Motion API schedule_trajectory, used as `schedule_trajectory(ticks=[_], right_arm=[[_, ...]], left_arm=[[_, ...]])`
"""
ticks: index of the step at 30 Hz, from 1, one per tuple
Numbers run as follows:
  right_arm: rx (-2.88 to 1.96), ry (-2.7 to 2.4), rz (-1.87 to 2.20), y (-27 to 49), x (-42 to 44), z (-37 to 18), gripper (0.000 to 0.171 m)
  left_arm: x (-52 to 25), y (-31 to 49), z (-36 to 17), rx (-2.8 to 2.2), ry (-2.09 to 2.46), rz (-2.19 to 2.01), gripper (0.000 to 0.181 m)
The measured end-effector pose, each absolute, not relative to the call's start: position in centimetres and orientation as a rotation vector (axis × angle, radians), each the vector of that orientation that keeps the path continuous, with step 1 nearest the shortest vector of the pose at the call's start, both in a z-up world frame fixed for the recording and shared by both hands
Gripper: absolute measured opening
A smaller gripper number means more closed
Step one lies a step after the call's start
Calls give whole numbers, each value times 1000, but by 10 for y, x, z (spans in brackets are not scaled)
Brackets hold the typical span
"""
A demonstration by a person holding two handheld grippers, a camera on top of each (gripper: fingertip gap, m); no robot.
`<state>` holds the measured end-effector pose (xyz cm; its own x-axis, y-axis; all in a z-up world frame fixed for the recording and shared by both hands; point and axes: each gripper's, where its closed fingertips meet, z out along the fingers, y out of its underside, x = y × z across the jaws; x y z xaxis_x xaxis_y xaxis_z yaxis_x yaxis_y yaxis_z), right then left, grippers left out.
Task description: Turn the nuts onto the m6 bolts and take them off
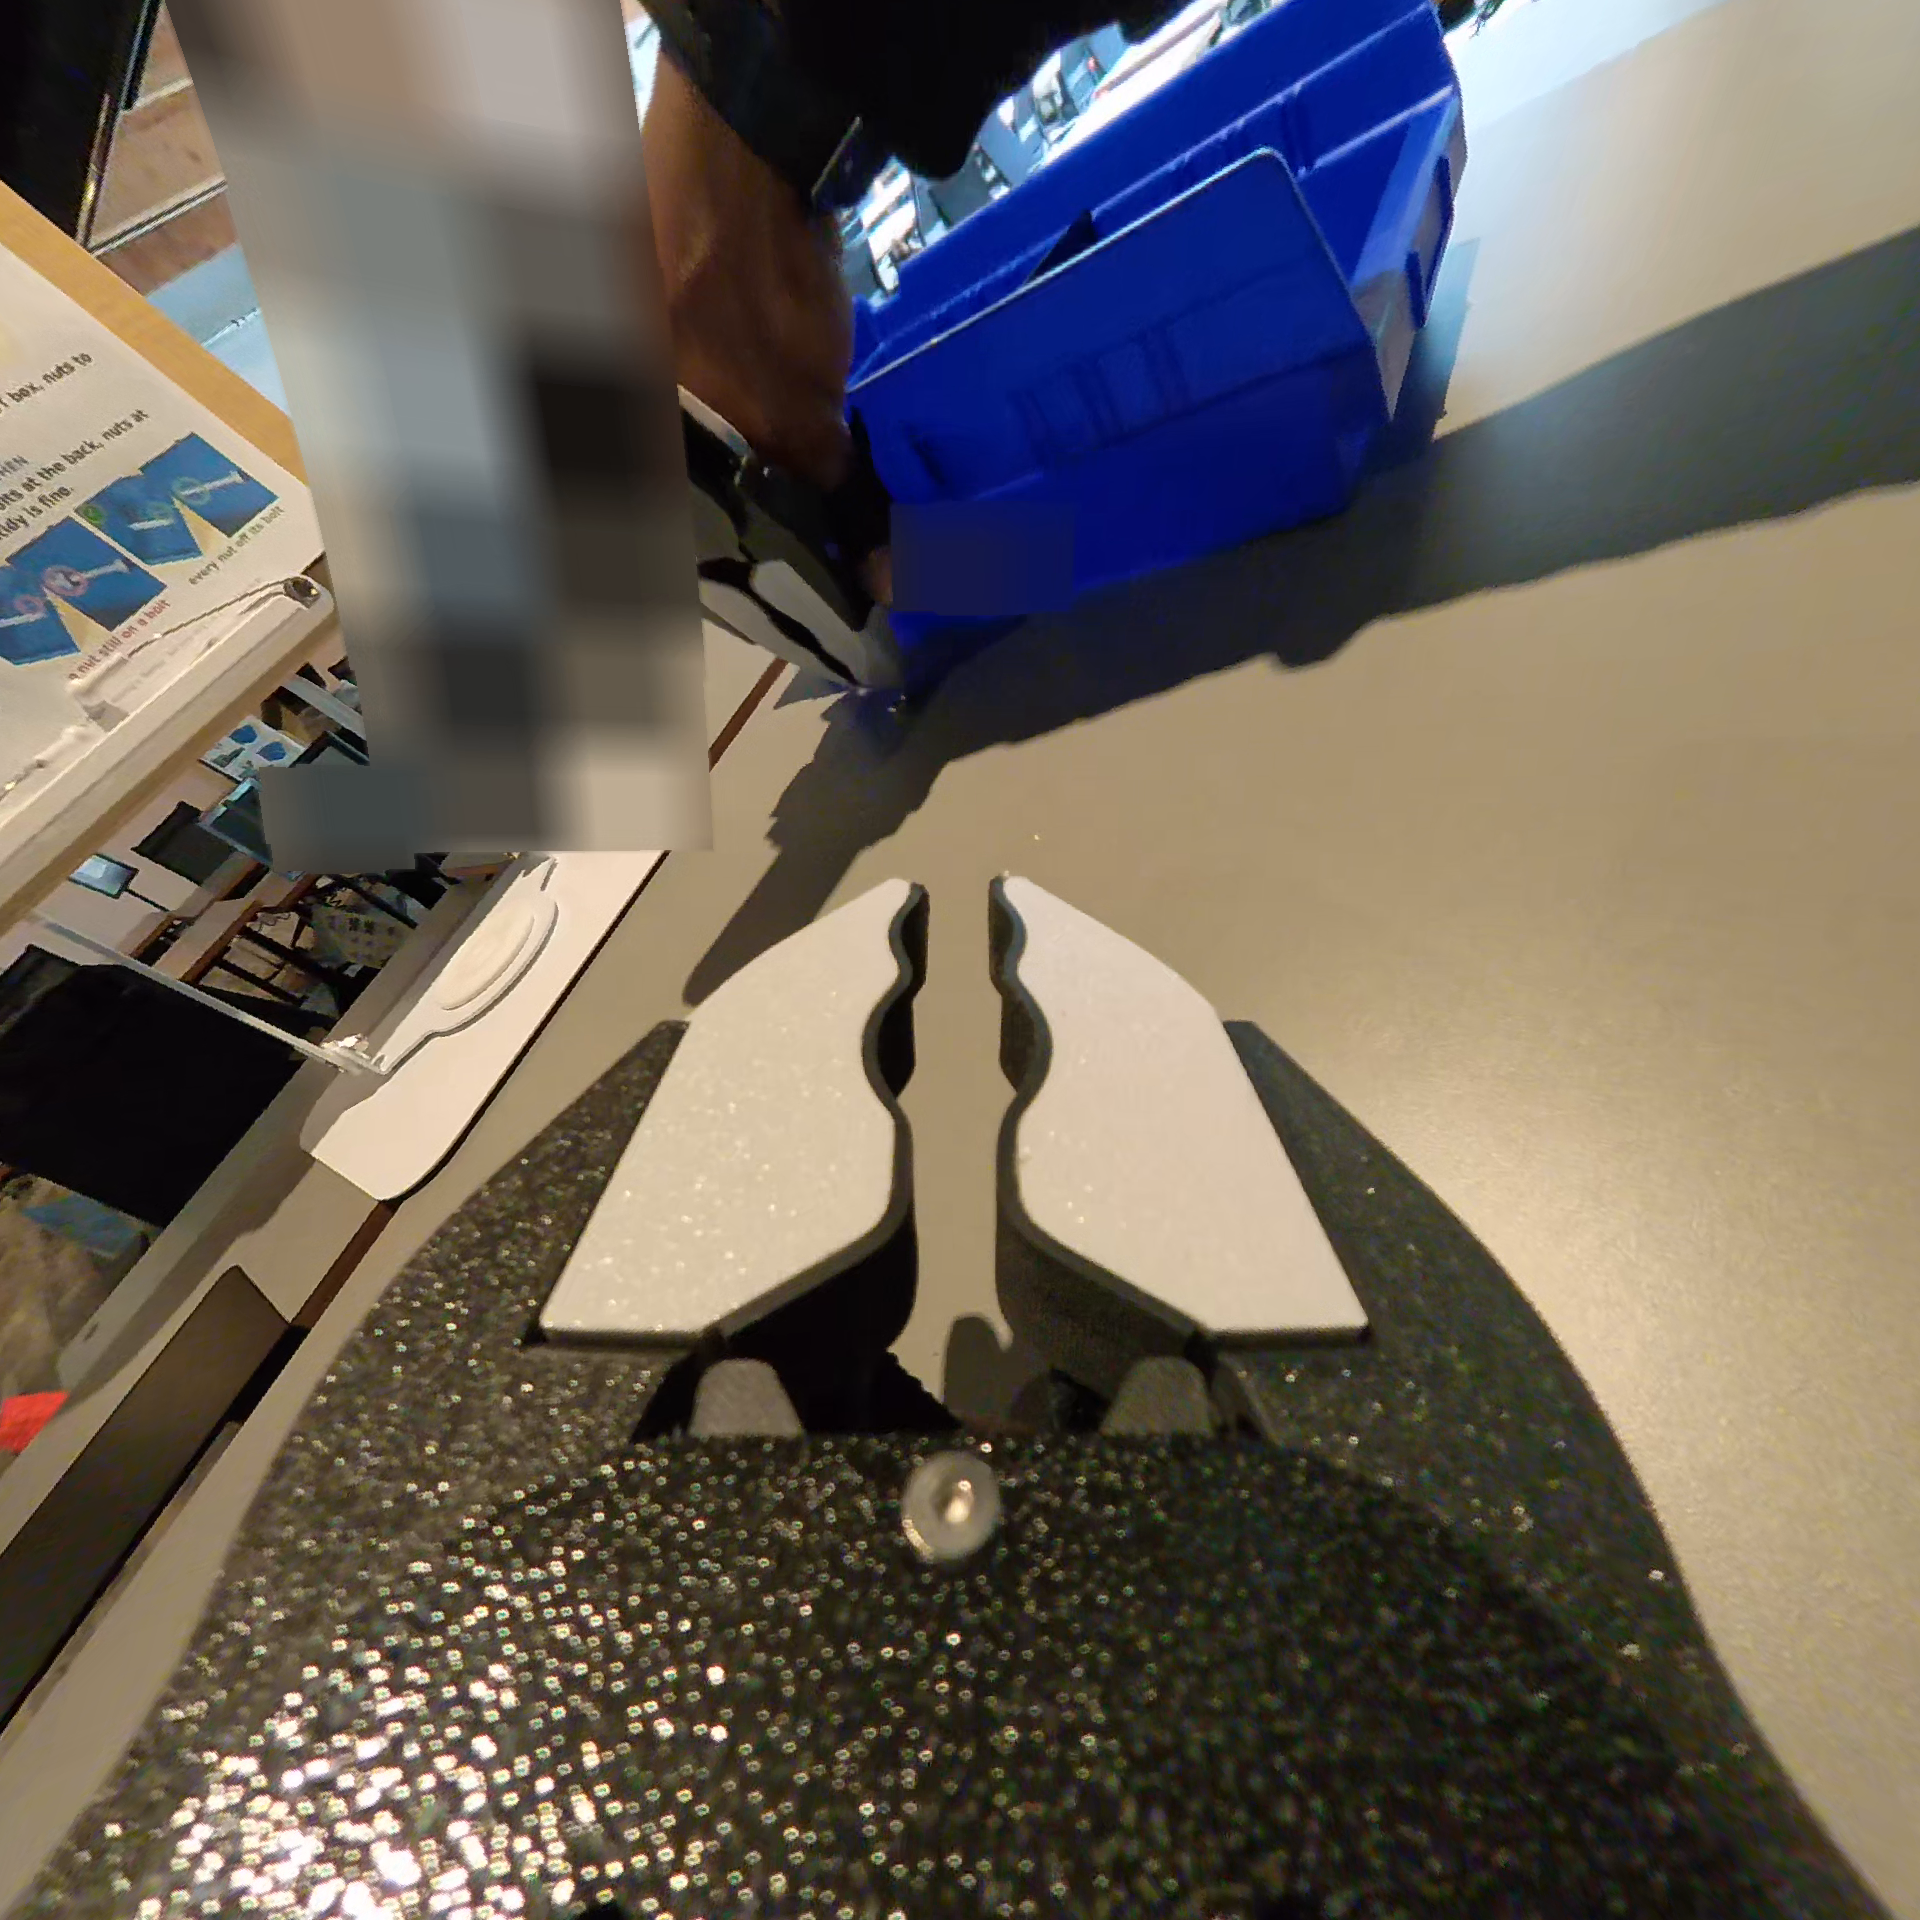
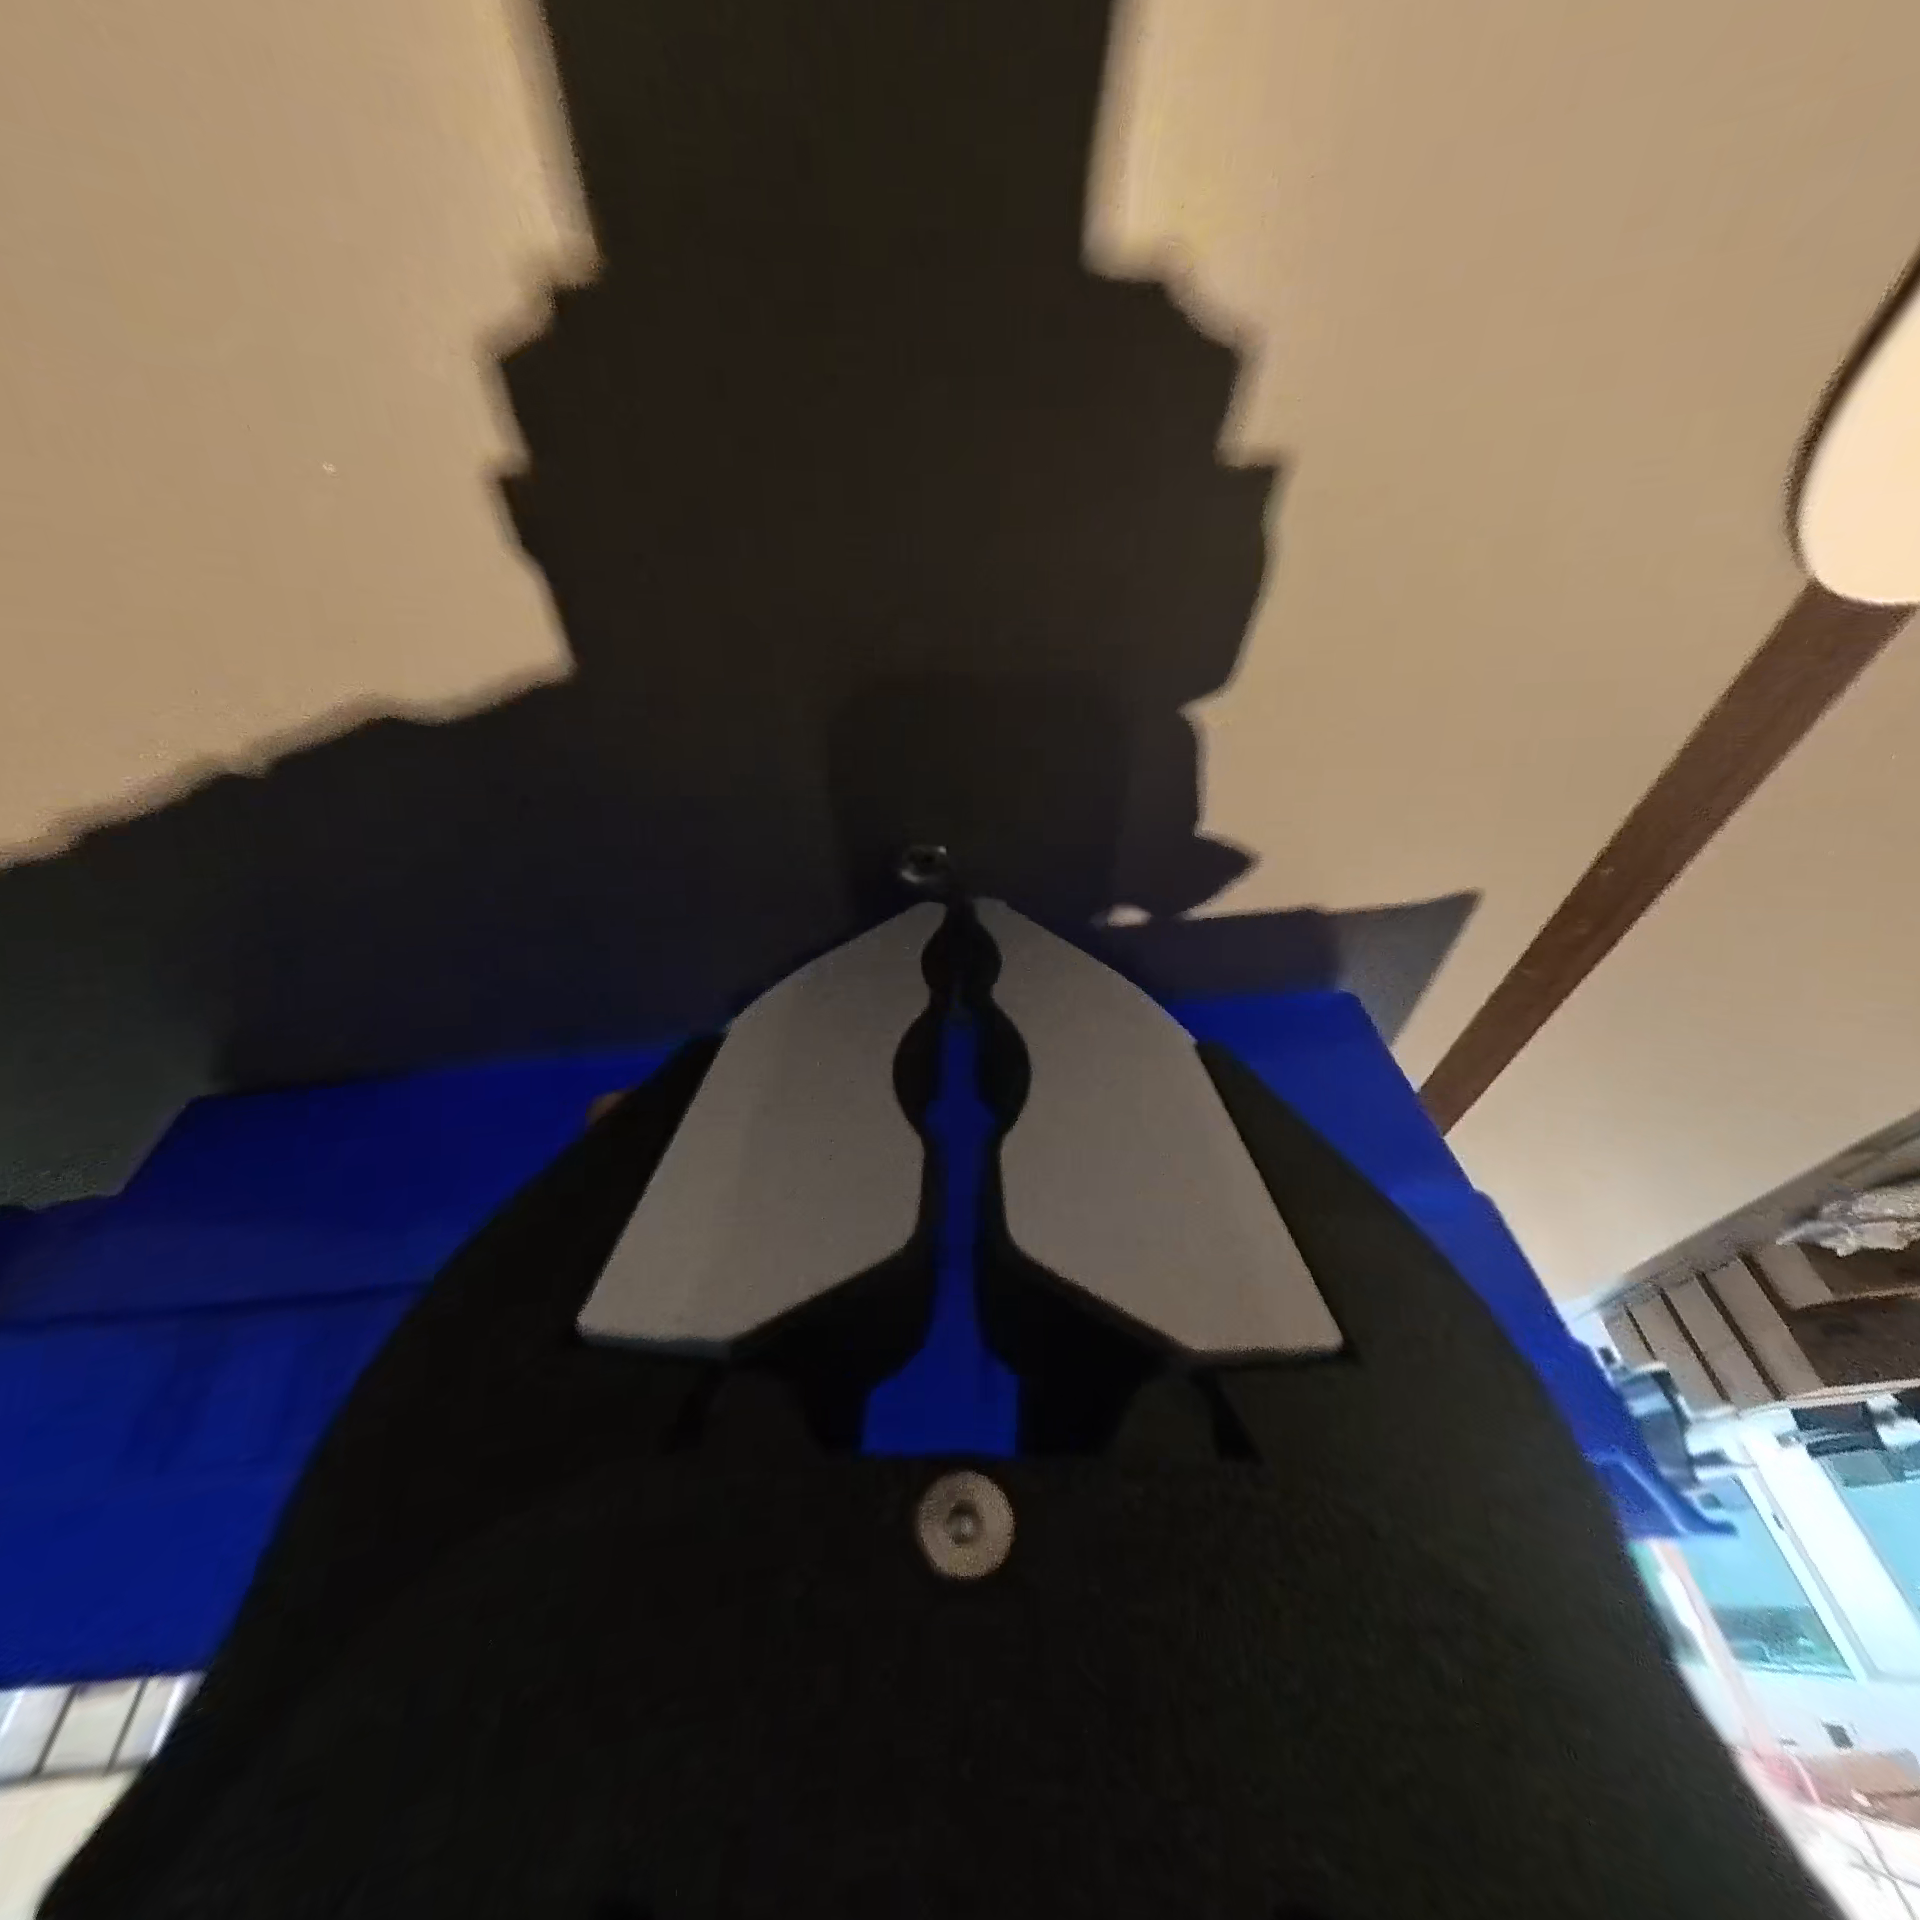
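Note:
My left gripper (image 1: 956, 904) hovers low over the grey table (image 1: 1455, 935). Its fingers stand apart with only table showing between them. The blue bin (image 1: 1143, 353) stands beyond it. My right gripper (image 1: 831, 623), held by a person's hand (image 1: 758, 301), reaches down at the bin's near left corner. In the right wrist view the right gripper (image 2: 951, 906) has its fingertips together over the bin's blue edge (image 2: 312, 1195). A small metal bolt or nut (image 2: 923, 862) lies in shadow just past the tips. I see nothing between the pads.
A slanted board with a printed instruction sheet (image 1: 125, 540) stands at the left. A white plate-like part (image 1: 468, 997) lies past the table's left edge. A brown strip (image 2: 1662, 831) crosses the table at the right. The gripper's dark shadow (image 2: 831, 468) falls ahead. Tip to tip, the grippers are about 25 centimeters apart.

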<state>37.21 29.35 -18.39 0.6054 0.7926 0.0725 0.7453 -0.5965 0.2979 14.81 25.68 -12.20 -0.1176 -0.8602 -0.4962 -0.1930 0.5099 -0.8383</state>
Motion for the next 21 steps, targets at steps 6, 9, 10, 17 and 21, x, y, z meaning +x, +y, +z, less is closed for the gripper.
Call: schedule_trajectory(ticks=[6, 9, 10, 17, 21], right_arm=[[2574, 1333, 234, 289, 366, -182, 12], [2571, 1349, 231, 289, 365, -184, 21], [2572, 1355, 234, 290, 366, -185, 23], [2571, 1346, 239, 293, 368, -187, 26], [2543, 1303, 223, 289, 369, -191, 21]], left_arm=[[149, 256, -124, -915, 1630, -725, 11], [149, 256, -124, -914, 1632, -724, 11], [149, 256, -124, -914, 1632, -724, 11], [149, 255, -126, -913, 1642, -712, 11], [150, 255, -127, -910, 1650, -704, 10]])
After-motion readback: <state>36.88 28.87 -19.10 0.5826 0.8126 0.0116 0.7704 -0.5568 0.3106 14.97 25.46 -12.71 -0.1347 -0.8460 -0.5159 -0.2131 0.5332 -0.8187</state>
